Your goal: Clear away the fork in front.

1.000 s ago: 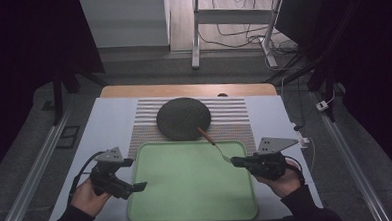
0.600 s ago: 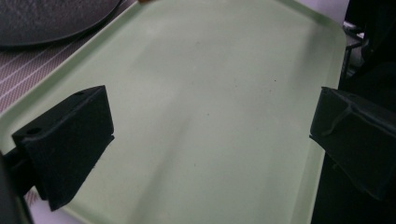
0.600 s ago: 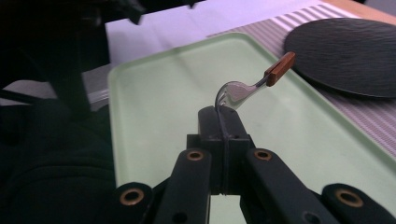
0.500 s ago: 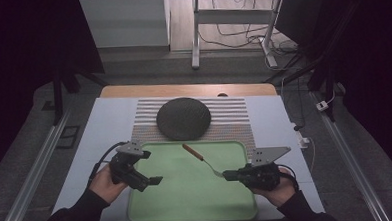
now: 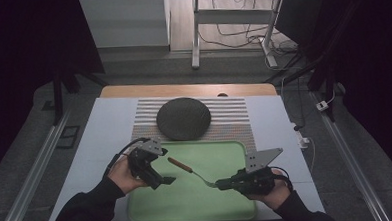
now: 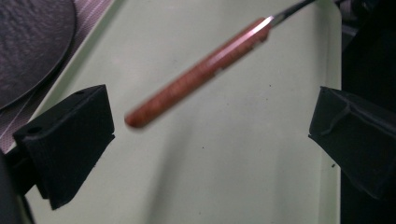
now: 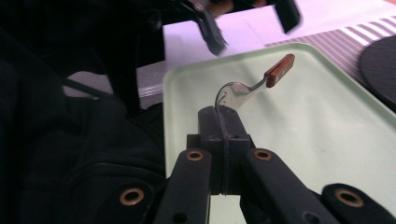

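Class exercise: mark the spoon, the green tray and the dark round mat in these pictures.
spoon (image 5: 179,165): high view, on its wooden handle.
green tray (image 5: 188,203): high view, on its bare floor near the front.
dark round mat (image 5: 183,118): high view, on its middle.

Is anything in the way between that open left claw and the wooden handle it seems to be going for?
Nothing visible. The left gripper has its jaws open, and the wooden handle hangs clear over the green tray, pointing into the gap. The right gripper holds the spoon by its bowl.
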`<action>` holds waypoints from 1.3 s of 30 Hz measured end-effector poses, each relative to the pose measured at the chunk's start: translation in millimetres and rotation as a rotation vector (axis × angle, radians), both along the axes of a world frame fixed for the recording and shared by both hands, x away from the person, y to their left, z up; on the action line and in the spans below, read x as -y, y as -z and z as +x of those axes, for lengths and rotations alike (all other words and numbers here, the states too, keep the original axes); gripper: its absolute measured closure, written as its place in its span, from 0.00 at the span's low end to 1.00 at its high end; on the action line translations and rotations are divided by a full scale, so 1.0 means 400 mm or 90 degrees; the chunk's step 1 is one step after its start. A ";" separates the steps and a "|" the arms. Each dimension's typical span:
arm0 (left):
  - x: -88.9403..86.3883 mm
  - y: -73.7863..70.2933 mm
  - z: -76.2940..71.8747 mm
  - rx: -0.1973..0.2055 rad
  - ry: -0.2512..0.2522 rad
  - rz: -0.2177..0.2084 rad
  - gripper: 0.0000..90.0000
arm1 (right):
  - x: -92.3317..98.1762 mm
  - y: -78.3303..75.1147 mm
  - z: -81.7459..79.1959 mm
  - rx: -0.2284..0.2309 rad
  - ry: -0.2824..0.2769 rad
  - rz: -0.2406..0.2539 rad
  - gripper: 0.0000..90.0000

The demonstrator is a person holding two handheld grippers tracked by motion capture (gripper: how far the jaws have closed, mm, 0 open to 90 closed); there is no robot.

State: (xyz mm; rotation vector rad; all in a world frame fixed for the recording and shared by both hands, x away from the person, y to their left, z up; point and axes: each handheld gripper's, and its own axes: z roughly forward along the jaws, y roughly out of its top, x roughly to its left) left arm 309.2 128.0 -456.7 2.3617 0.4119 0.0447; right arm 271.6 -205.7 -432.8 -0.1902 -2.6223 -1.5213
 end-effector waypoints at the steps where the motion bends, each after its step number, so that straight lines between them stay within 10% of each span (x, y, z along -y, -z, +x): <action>1: 0.003 0.001 0.001 0.004 0.008 0.007 0.03 | -0.002 0.000 -0.001 -0.003 -0.004 -0.001 1.00; 14: 0.037 0.015 -0.019 0.050 0.127 0.058 0.37 | -0.026 0.000 -0.008 -0.015 -0.076 -0.012 1.00; 29: 0.058 0.036 -0.032 0.035 0.264 0.090 0.78 | -0.046 0.009 -0.014 -0.015 -0.136 -0.036 1.00; 39: 0.064 0.046 -0.044 0.062 0.312 0.136 0.88 | -0.043 0.026 0.000 0.006 -0.085 -0.077 0.93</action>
